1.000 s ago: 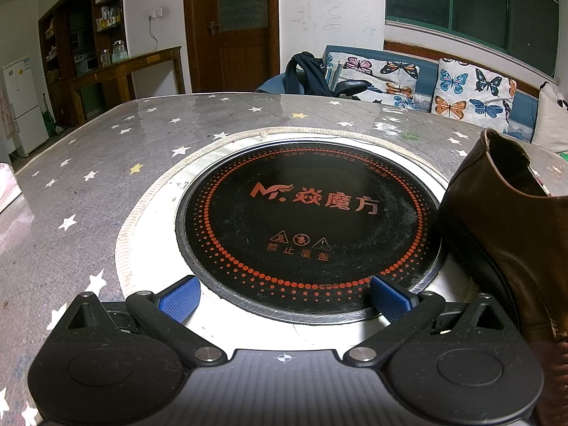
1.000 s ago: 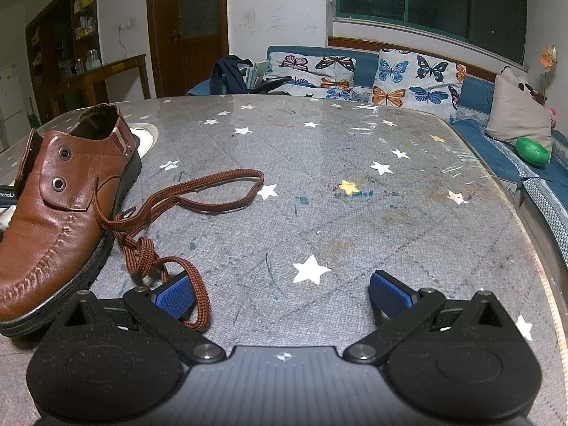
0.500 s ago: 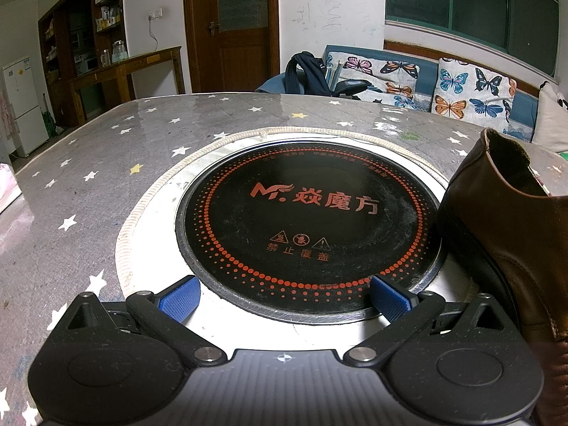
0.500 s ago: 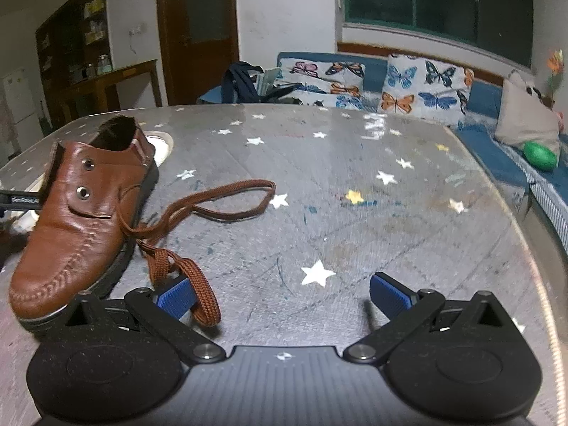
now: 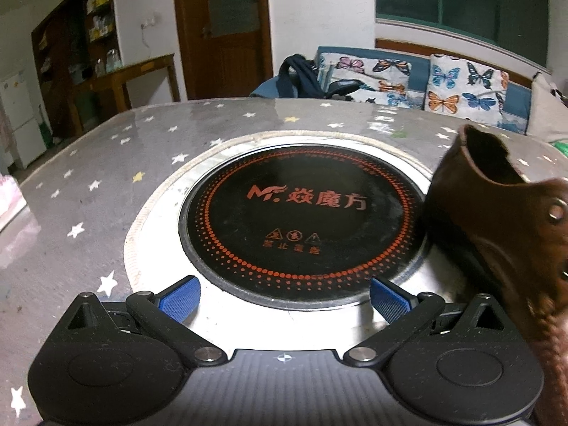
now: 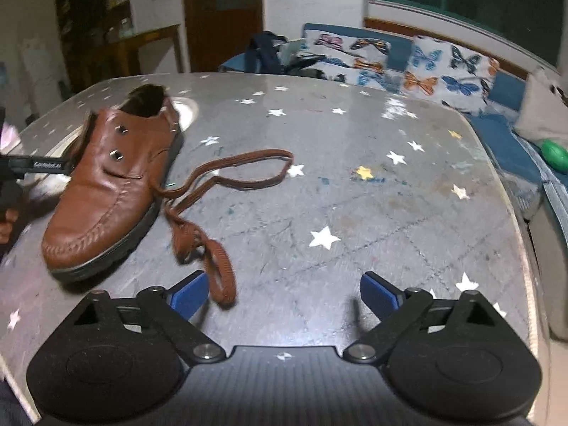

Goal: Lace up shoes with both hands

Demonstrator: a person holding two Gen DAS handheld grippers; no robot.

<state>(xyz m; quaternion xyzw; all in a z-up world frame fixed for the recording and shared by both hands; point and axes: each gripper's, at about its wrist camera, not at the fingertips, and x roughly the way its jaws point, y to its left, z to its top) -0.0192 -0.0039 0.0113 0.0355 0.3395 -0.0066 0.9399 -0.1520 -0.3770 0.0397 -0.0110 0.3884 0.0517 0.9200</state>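
Star-printed grey covering spreads over the table, with a round black cooktop set into it. At the cooktop's edge lies the brown leather shoe, its brown lace trailing loose across the covering. The right gripper has just been closing slightly yet stands wide, the lace's end beside its left pad. The left gripper gapes wide, empty.

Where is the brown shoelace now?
In the right wrist view, the brown shoelace lies on the starred table, right of the brown shoe; its near end lies beside the right gripper's left finger.
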